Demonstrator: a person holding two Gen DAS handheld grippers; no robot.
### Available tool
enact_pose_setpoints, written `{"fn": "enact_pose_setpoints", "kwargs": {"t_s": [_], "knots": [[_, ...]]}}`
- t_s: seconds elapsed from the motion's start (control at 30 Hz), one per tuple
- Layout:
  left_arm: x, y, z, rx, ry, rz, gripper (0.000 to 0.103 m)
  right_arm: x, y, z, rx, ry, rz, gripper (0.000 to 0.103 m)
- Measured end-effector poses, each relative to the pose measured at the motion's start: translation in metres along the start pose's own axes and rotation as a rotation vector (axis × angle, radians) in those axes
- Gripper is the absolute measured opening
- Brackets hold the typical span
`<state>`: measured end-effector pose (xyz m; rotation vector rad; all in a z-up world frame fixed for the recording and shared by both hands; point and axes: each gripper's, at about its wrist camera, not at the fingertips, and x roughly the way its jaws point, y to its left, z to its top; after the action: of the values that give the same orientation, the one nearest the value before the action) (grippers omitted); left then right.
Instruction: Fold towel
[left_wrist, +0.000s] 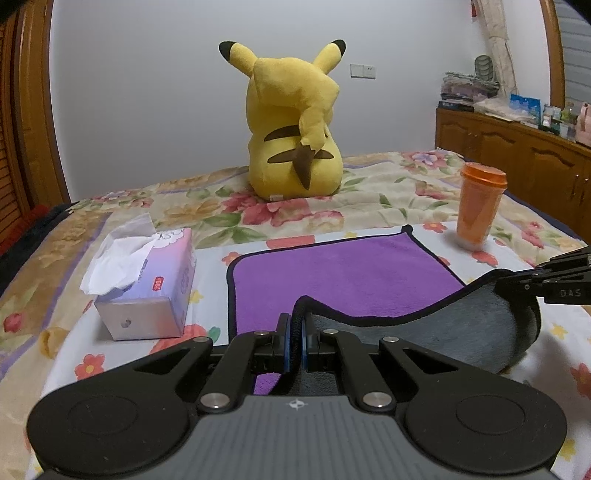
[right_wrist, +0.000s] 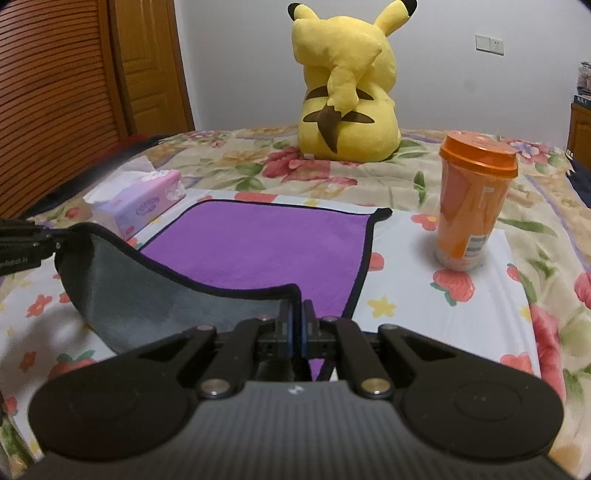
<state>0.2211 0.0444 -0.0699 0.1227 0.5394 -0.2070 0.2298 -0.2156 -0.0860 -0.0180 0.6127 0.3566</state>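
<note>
purple towel (left_wrist: 332, 273) near edge lifted, left fingers (left_wrist: 294, 328) and right fingers (right_wrist: 297, 317) each clamped on a corner, bare bedspread (right_wrist: 424, 302) beside

"DAS" on right claw (left_wrist: 532, 282).

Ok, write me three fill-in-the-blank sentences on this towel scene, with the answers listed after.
1. The towel is purple on top and ____ on its lifted underside.
2. The left gripper and the right gripper each pinch a near ____ of it.
3. The cup beside it has an ____ lid.

Missing words: grey; corner; orange
</note>
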Motion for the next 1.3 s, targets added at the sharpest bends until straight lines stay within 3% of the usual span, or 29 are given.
{"fn": "enact_pose_setpoints", "kwargs": {"t_s": [0.67, 1.3], "knots": [[0.035, 0.013, -0.001, -0.001, 0.005, 0.026, 0.008, 0.026, -0.005, -0.006, -0.027, 0.013, -0.025, 0.005], [0.044, 0.028, 0.032, -0.042, -0.059, 0.031, 0.008, 0.035, -0.011, 0.029, -0.092, -0.088, -0.069, 0.005]]}}
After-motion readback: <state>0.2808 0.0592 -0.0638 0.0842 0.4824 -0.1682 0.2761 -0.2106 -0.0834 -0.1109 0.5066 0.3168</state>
